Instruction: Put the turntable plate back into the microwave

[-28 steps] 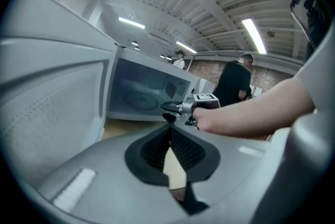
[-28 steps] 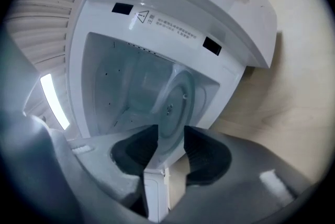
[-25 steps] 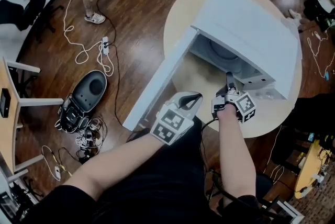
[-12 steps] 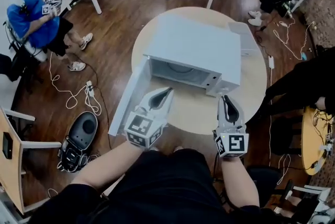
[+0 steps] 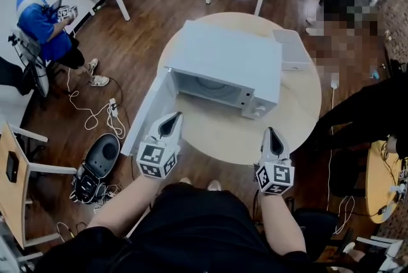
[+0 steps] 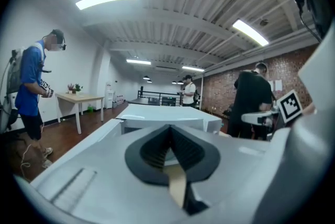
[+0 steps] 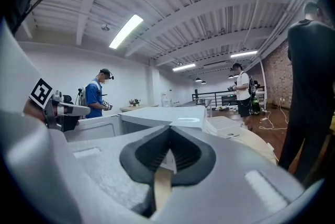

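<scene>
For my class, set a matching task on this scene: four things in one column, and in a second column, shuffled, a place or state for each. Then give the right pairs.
Things
1. microwave door
2. turntable plate
3. left gripper
4. black oval object

Places or states
A. on the floor, left of the table
B. jaws shut, nothing between them
C. swung open
D. inside the microwave

Pairs: 1-C; 2-D; 3-B; 4-A
</scene>
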